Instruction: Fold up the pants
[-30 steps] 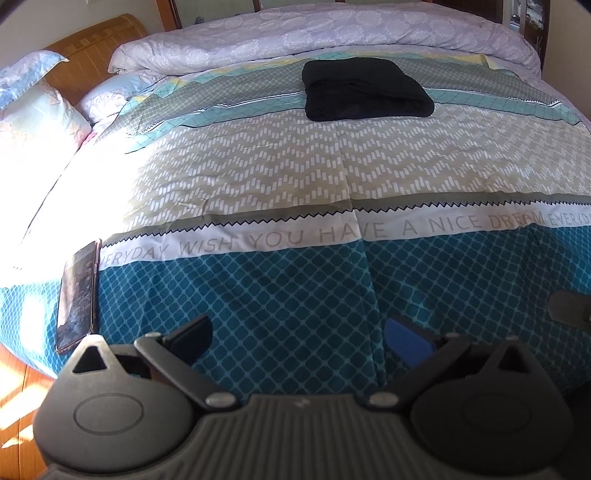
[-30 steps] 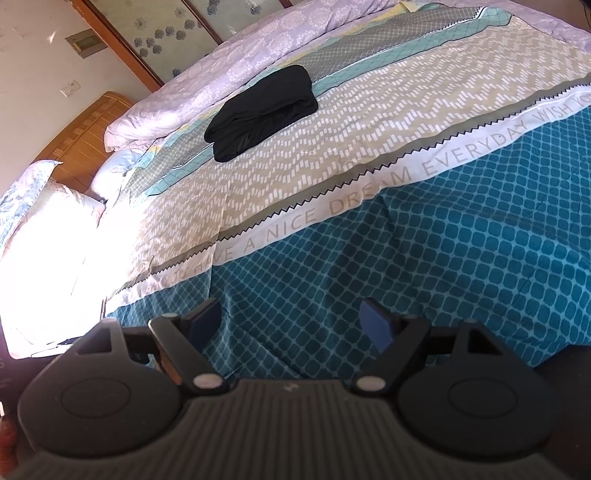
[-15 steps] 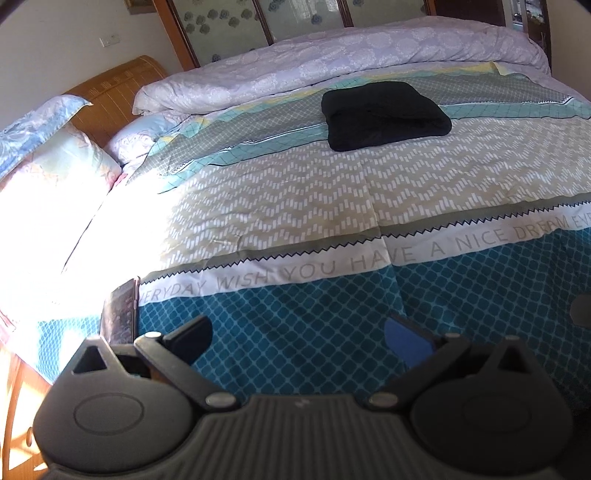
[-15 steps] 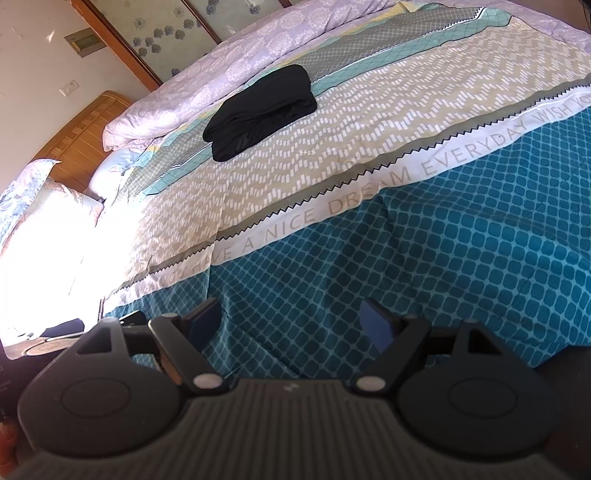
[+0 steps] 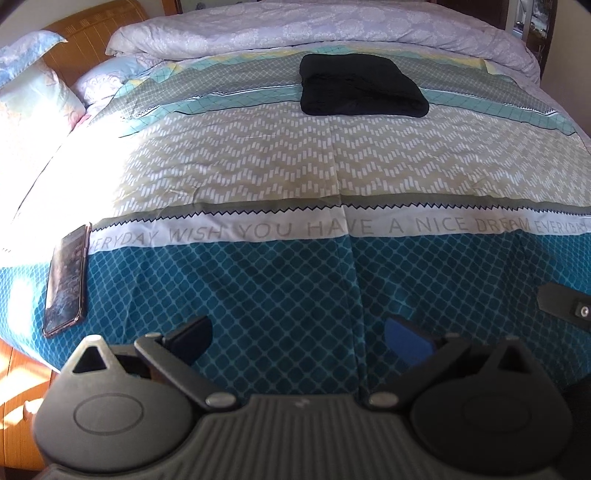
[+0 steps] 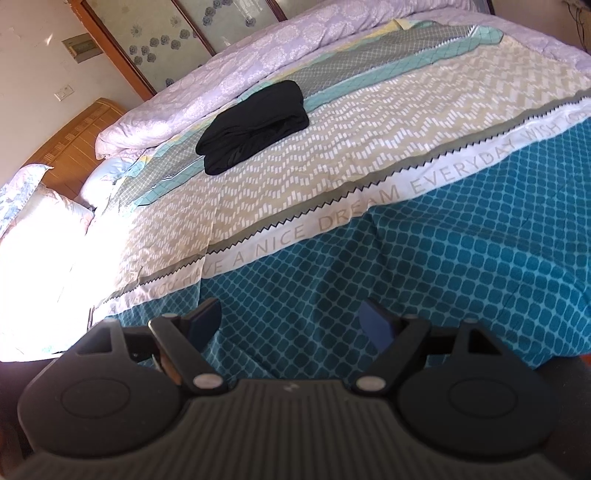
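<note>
Left wrist view shows the bed under a patterned quilt, a lavender duvet bunched along its far edge. Black pants lie folded in a compact bundle on the far part of the quilt, well apart from both grippers. A phone rests at the near left edge. Left gripper and right gripper both hover with jaws spread, holding nothing.
</note>
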Demonstrator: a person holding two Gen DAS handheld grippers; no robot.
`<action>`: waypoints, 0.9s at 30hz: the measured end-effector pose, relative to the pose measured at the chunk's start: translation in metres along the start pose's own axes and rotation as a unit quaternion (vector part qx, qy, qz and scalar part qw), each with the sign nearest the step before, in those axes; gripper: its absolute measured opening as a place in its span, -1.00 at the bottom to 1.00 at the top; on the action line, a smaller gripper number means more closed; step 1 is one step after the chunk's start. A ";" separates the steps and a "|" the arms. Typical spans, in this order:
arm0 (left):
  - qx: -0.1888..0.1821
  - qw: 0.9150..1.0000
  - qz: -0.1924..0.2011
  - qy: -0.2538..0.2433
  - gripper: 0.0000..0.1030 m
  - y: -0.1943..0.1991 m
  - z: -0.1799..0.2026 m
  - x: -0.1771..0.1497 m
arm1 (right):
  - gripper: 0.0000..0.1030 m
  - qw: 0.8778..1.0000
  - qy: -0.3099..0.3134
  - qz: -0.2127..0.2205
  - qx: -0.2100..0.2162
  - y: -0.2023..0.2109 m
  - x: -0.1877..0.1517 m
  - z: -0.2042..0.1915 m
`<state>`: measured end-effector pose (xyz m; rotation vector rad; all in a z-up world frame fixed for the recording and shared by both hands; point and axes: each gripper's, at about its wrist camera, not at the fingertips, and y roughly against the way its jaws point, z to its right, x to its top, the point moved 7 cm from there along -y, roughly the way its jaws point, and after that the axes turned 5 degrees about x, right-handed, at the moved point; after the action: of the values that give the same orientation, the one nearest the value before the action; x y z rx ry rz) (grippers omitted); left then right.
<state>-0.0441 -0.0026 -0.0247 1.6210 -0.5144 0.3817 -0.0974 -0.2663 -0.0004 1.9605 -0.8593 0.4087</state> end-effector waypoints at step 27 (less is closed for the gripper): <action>-0.017 0.999 0.027 -0.015 1.00 0.020 0.009 0.008 | 0.82 0.999 0.001 0.038 -0.031 0.013 0.006 -0.003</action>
<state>-0.0488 -0.0135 -0.0044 1.5843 -0.5854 0.3859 -0.1028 -0.2706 0.0126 1.8753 -0.9363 0.4239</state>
